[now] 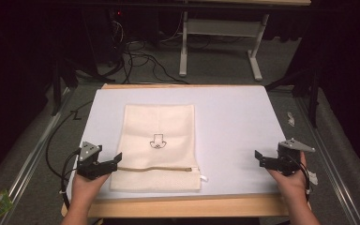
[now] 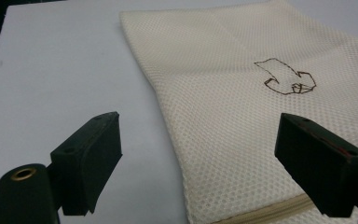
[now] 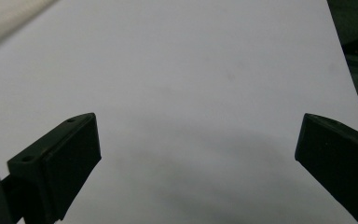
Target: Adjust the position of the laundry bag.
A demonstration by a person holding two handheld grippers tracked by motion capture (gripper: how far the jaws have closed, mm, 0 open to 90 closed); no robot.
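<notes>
Mesh bag (image 1: pixel 159 140) flat on the tabletop (image 1: pixel 234 122), zipper near the person — left tongs (image 1: pixel 115 163) released at its lower left corner, right tongs (image 1: pixel 258 157) released well apart — likely best to pin that corner first.

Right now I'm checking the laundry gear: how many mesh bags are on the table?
1. The mesh bag lies flat on the table's left half, its zip end beside the open left gripper.
</notes>
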